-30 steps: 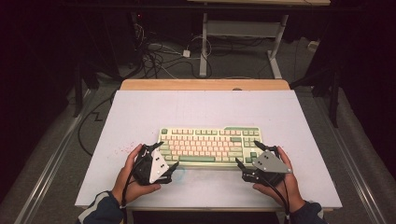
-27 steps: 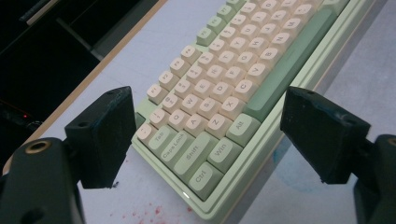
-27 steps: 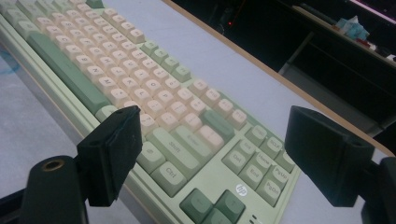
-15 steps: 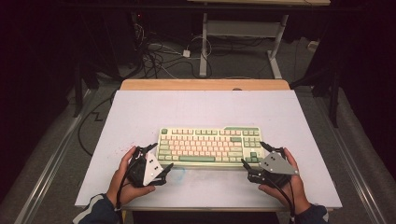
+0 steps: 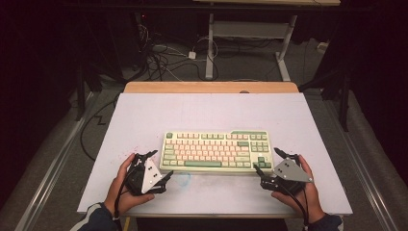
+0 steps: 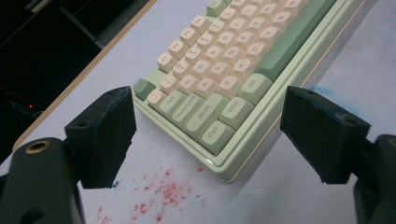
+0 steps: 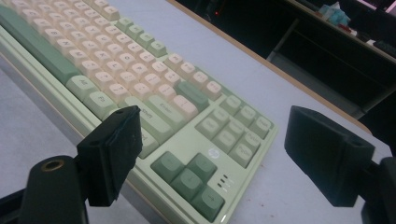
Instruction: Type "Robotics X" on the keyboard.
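The left gripper [image 5: 153, 169], jaws spread wide, flanks the near-left corner of the keyboard [image 5: 216, 150] (long axis across the table [image 5: 202, 110], legends facing the person); the right gripper [image 5: 275, 166], equally agape, brackets its near-right corner.

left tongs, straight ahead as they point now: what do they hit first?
Likely the keyboard: its near left corner, by the Ctrl key, sits between the open jaws of the left tongs, just ahead of them. Depth is unclear.
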`<state>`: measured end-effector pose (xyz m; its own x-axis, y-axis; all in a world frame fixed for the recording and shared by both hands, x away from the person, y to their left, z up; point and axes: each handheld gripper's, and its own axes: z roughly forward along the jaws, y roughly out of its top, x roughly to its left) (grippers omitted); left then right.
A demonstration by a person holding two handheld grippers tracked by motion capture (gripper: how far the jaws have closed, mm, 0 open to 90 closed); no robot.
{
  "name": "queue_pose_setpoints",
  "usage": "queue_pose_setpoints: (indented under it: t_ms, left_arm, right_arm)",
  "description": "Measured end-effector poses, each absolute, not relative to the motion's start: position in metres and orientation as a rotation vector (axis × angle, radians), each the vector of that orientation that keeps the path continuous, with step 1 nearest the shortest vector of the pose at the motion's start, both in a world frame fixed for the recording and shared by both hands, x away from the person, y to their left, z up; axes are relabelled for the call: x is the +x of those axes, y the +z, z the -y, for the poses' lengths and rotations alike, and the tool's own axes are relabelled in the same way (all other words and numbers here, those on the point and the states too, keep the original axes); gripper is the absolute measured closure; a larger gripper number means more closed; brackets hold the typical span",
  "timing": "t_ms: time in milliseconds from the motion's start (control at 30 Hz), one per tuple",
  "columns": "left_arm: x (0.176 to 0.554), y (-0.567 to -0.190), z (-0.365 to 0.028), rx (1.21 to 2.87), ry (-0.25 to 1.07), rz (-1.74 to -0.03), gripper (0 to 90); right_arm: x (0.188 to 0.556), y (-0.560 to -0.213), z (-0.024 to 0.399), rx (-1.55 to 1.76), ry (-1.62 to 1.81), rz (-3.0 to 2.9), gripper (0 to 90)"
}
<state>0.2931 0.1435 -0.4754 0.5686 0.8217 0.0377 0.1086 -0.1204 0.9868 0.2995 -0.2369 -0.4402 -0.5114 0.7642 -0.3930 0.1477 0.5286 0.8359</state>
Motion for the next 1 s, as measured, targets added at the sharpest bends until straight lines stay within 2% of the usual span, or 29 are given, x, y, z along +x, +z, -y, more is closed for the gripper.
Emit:
queue_pose_setpoints:
  t_ms: [467, 1000]
  left_arm:
    - [0.29, -0.484, -0.157, 1.598, 0.756, -0.828, 17.1]
    - [0.29, -0.504, -0.183, 1.614, 0.757, -0.945, 15.2]
  right_arm:
    - [0.298, -0.448, 0.259, 0.791, 0.954, -1.952, 19.6]
    - [0.294, -0.468, 0.295, 0.922, 0.898, -1.927, 19.6]
